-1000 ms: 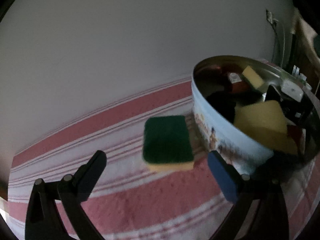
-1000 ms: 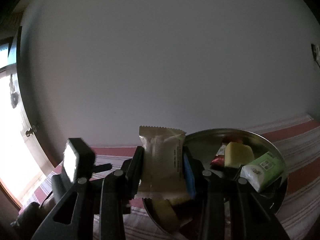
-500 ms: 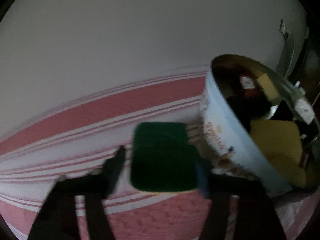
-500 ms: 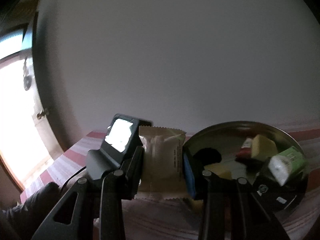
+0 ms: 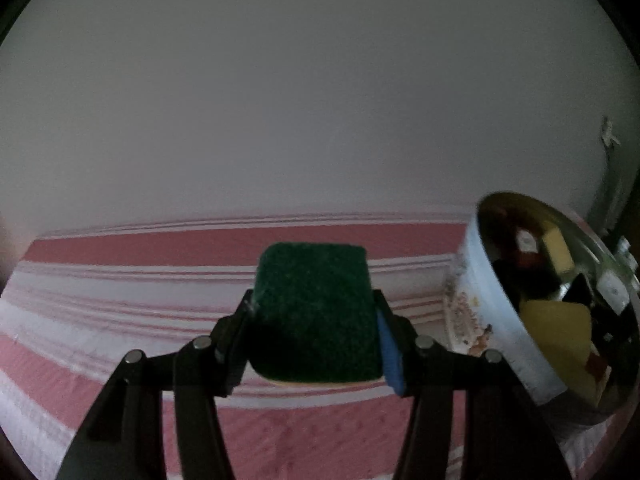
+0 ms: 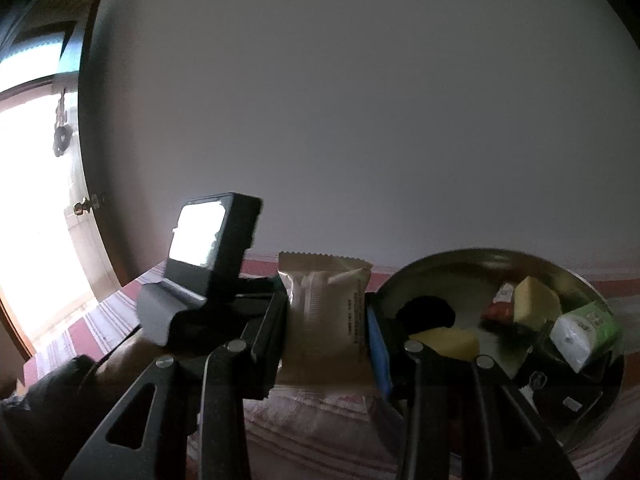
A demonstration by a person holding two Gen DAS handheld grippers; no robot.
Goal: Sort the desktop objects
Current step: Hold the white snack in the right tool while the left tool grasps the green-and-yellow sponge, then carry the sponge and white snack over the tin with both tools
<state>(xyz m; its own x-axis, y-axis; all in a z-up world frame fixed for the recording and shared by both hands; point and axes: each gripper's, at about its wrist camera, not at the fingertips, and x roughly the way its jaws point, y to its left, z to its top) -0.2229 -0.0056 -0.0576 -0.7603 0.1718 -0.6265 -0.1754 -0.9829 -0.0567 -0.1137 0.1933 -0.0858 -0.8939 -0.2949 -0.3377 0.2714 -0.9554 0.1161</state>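
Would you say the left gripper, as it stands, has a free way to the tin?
Probably yes: the left gripper, shut on the sponge, has only bare striped cloth before the open tin.

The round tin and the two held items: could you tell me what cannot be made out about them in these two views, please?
- Left wrist view: the tin's contents are dim and blurred; its near side is cut off by the frame edge.
- Left wrist view: the green sponge's sides are hidden by the left gripper.
- Right wrist view: the white packet's print is too small to read; the right gripper hides its edges.
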